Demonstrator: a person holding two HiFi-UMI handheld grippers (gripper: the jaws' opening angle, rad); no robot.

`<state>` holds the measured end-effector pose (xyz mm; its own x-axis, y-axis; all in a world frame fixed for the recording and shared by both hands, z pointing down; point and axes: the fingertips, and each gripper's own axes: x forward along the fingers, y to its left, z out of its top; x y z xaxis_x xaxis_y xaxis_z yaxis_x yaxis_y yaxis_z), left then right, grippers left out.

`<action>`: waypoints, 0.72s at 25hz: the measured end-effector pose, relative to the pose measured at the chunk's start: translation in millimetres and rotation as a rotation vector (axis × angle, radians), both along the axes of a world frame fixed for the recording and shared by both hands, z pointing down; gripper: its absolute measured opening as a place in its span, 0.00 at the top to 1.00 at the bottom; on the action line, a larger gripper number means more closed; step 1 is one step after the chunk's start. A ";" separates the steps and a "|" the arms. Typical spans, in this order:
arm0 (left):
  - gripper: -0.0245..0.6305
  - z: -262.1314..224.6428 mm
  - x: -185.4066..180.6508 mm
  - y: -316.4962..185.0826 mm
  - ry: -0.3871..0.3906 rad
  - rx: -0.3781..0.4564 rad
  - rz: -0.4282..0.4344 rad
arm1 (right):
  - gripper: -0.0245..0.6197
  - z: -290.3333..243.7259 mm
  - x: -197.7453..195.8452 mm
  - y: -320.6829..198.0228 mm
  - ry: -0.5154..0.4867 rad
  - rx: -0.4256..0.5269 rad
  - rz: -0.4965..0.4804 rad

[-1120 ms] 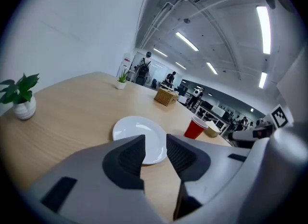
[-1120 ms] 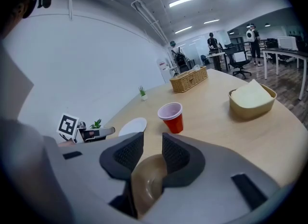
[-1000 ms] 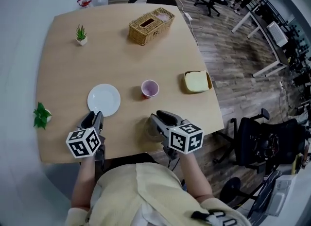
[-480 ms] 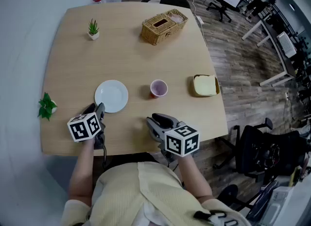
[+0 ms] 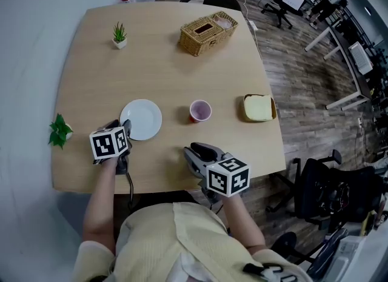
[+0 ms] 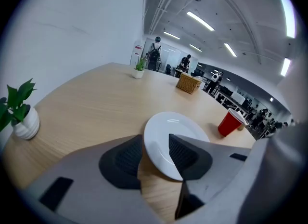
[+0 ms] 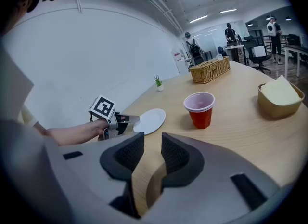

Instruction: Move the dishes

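A white plate (image 5: pixel 141 119) lies flat on the round wooden table (image 5: pixel 163 68), left of centre. My left gripper (image 5: pixel 124 130) is at its near-left rim. In the left gripper view the plate (image 6: pixel 166 124) reaches into the gap of the left gripper (image 6: pixel 156 143), whose jaws stand open on either side of the rim. A red cup (image 5: pixel 200 110) stands to the plate's right. Beyond it is a tan bowl with a pale yellow filling (image 5: pixel 259 108). My right gripper (image 5: pixel 193 152) hovers near the front edge with a narrow gap and nothing in it (image 7: pixel 153 151).
A wicker basket (image 5: pixel 208 33) sits at the far side. A small potted plant (image 5: pixel 119 35) stands at the far left, and another (image 5: pixel 59 132) at the left edge near my left hand. Office chairs and desks stand on the floor to the right.
My left gripper has moved forward up to the plate's rim. The right gripper has stayed near the front edge.
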<state>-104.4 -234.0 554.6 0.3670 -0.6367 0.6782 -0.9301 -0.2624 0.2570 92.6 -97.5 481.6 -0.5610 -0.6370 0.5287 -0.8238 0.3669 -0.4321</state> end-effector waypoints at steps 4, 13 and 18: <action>0.72 8.1 -1.0 -5.3 -0.025 -0.033 -0.020 | 0.78 0.0 2.0 -1.4 0.000 -0.004 0.007; 0.72 14.5 0.8 -5.9 -0.136 -0.049 0.008 | 0.78 4.3 3.9 -4.1 0.006 -0.012 0.013; 0.72 13.6 3.4 -4.7 -0.146 -0.029 0.009 | 0.78 4.1 1.4 -4.5 0.003 -0.014 0.005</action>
<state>-101.0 -238.7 568.1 0.2688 -0.6128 0.7431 -0.9557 -0.2657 0.1266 94.0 -102.0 485.7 -0.5561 -0.6324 0.5393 -0.8270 0.3566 -0.4347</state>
